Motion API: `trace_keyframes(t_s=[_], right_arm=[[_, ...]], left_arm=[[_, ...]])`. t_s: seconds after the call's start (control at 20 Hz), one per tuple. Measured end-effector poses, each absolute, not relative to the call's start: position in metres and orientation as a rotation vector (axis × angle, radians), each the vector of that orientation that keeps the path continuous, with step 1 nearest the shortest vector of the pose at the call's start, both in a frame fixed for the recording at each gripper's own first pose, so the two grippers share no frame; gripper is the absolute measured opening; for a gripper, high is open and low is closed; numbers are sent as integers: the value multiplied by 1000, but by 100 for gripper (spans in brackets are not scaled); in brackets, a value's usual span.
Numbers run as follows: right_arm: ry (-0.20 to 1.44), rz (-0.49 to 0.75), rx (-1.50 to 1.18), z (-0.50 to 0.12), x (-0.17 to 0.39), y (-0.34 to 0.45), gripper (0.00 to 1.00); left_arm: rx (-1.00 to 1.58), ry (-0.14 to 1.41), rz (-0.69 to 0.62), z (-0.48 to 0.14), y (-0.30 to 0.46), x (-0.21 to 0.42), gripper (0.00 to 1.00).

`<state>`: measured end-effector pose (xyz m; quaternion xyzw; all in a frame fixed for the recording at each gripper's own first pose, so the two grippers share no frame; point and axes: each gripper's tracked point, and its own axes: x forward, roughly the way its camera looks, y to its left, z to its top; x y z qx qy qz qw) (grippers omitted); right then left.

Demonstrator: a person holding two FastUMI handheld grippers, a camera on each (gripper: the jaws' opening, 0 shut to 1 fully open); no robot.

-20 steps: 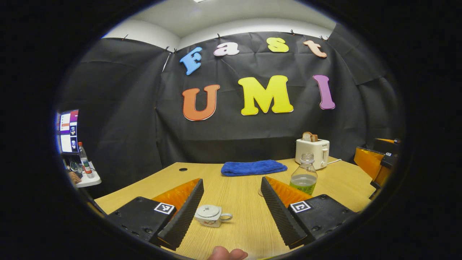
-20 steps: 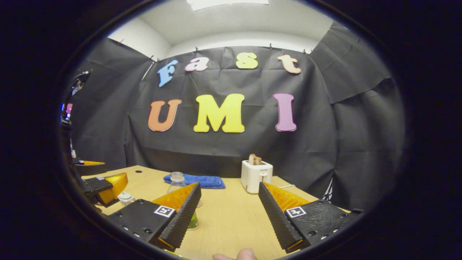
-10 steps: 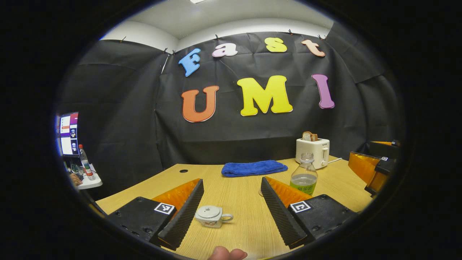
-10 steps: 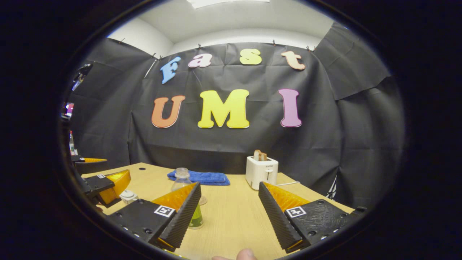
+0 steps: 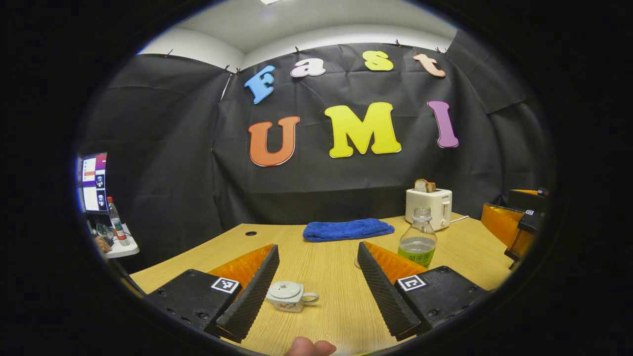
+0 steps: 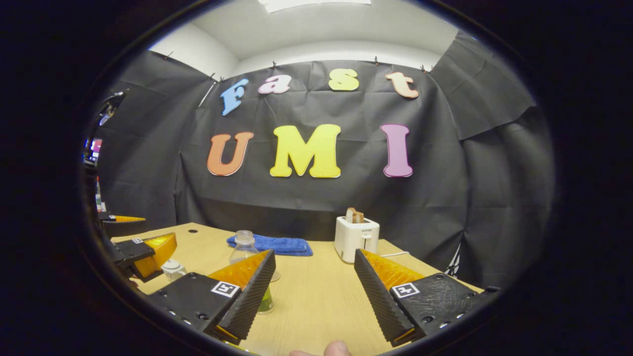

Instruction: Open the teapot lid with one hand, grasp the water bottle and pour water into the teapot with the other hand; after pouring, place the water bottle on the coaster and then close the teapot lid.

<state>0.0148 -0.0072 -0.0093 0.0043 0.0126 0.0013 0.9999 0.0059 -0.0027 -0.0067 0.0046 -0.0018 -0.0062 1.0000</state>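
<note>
two ribbed, wedge-shaped fingers stand wide apart on the left gripper (image 5: 316,277), jaws holding nothing, and we see the same wide, empty spread on the right gripper (image 6: 314,282). in the left gripper view the small, squat white teapot (image 5: 289,295), glossy like ceramic, with its round lid (image 5: 285,289) seated on top and a loop handle, sits on the counter (image 5: 331,277) between the fingers, close to the left one and touching neither. the clear plastic water bottle (image 5: 418,242), uncapped and partly full, stands upright past the right finger. in the right gripper view the water bottle (image 6: 245,247) rises behind our left finger, partly hidden by it. the counter is pale wood grain. farther back lie a soft, folded blue towel (image 5: 347,229) and a boxy white toaster (image 5: 429,207) with bread in its slot.
</note>
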Motion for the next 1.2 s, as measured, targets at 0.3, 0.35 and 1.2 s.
trace_keyframes(t_s=[0.3,0.35,1.2], right_arm=[[35,9,31,-17,20,-19,95],[47,8,38,-22,22,-20,95],[130,67,-18,-60,41,-14,96]], left_arm=[[36,-1,0,-17,19,10,100],[42,1,14,-19,27,10,100],[47,186,32,-96,60,57,77]])
